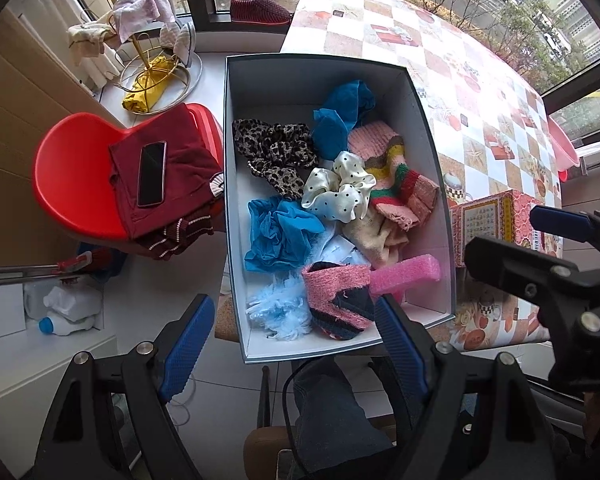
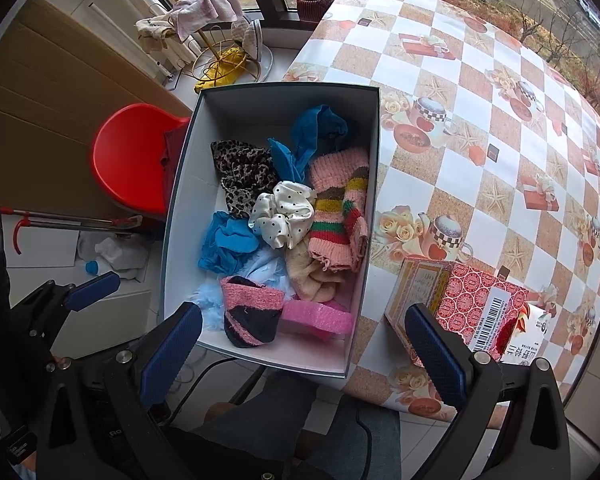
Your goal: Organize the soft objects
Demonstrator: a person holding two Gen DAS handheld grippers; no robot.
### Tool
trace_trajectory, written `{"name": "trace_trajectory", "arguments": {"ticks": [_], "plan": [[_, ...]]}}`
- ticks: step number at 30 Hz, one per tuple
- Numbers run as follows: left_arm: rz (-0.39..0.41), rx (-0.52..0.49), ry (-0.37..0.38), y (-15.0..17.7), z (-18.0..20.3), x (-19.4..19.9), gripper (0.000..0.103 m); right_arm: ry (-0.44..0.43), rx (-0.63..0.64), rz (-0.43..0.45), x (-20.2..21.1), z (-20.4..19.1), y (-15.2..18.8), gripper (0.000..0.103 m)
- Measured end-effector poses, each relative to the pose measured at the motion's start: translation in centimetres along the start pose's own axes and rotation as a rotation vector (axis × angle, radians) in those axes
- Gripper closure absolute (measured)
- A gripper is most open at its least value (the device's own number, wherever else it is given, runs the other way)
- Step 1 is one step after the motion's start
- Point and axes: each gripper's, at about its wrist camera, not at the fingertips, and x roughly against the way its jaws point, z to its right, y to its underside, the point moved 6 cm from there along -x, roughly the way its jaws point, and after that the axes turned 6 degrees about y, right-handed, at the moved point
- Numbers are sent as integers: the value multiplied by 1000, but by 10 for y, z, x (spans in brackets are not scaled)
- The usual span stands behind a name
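Observation:
A white open box (image 1: 260,80) (image 2: 180,184) sits at the table's near left edge, full of soft things: a leopard scrunchie (image 1: 274,152), a white dotted scrunchie (image 1: 338,190) (image 2: 282,212), blue fabric (image 1: 278,236), a striped pink knit (image 1: 396,176) (image 2: 336,216), a pink-and-navy knit piece (image 1: 336,300) (image 2: 250,312) and pink foam (image 1: 404,274) (image 2: 316,318). My left gripper (image 1: 296,344) is open and empty, just above the box's near end. My right gripper (image 2: 304,344) is open and empty, above the box's near right corner; it also shows at the right of the left wrist view (image 1: 540,240).
A red patterned carton (image 2: 468,304) (image 1: 496,220) lies on the checkered tablecloth (image 2: 480,128) right of the box. A red chair (image 1: 72,176) with a maroon garment and a phone (image 1: 152,174) stands to the left. A gold rack (image 1: 152,60) with cloths stands behind it.

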Motion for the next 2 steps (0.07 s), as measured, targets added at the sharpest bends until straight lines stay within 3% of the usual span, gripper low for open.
{"name": "trace_trajectory", "arguments": {"ticks": [2], "plan": [[5, 1, 10, 0, 0, 2, 18, 1, 1, 1, 0, 0, 1, 1]]}}
